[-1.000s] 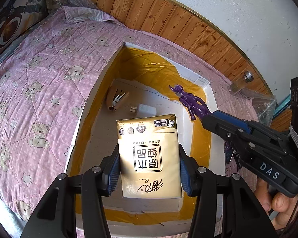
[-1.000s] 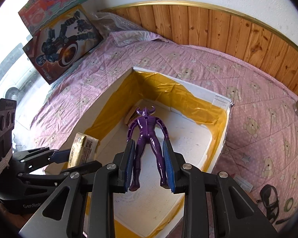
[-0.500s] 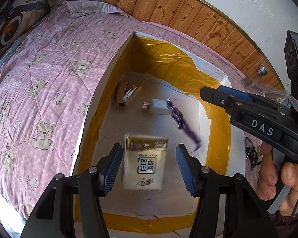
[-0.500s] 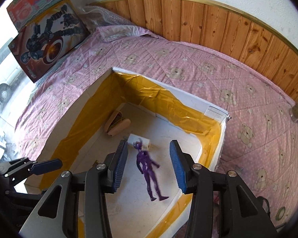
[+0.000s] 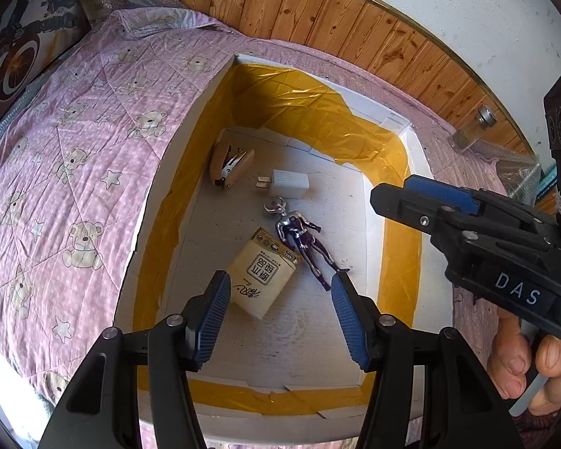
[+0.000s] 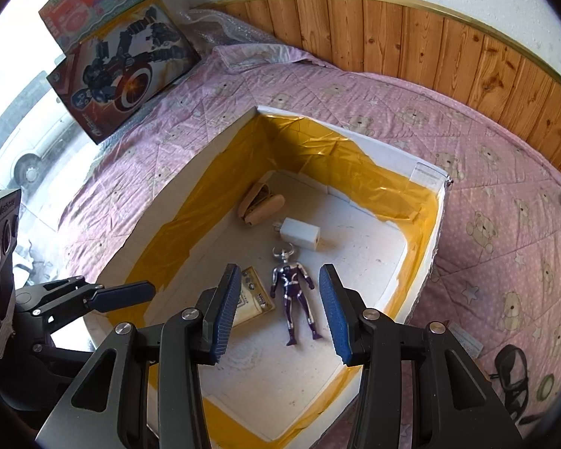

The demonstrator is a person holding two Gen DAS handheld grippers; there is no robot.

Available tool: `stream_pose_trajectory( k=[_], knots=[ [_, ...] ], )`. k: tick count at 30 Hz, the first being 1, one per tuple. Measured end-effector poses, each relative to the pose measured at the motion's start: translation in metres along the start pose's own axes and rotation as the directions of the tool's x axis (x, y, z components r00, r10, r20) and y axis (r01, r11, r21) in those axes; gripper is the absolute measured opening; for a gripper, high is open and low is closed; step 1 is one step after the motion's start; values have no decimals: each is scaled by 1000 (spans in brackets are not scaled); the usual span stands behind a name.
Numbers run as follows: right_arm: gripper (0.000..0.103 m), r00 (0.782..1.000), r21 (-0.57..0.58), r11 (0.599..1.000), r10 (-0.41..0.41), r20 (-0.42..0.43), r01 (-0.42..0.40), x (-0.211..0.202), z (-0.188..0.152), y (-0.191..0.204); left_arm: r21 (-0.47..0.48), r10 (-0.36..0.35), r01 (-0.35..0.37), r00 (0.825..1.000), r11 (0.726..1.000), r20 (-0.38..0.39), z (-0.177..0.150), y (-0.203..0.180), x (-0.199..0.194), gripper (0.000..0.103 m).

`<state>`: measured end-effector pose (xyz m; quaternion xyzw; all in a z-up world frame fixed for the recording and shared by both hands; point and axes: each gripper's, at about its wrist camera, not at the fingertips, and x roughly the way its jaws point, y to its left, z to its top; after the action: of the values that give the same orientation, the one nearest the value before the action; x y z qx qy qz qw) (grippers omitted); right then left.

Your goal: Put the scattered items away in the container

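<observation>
- Four items lie on the floor of the white foam box (image 5: 415, 149): stapler (image 5: 230, 162), charger plug (image 5: 290, 183), tissue pack (image 5: 263, 277) and purple toy figure (image 5: 304, 241), which touches the pack.
- Left gripper (image 5: 280, 295) and right gripper (image 6: 278, 308) hang above, jaws spread, both empty.
- Risk, likely slight: lowering either could knock the thin wall.
- Only the right wrist view shows black glasses (image 6: 512, 368) outside on the quilt (image 6: 486, 187), possibly still to collect.
</observation>
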<state>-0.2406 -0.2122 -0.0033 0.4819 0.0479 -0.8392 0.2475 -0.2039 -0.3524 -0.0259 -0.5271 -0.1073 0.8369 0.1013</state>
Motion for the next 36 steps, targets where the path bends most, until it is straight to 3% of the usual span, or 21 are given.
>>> stream_pose_trajectory(
  k=[16,36],
  knots=[
    [47,998,41,999,31,50,-33,-42,-39,12,56,-1,-2,999,998,44,-27,-28,-39,58],
    [47,993,72,997,1,119,-10,-87,-86,24,102,-14,7,997,995,70,-65,-51,-75,58]
  ],
)
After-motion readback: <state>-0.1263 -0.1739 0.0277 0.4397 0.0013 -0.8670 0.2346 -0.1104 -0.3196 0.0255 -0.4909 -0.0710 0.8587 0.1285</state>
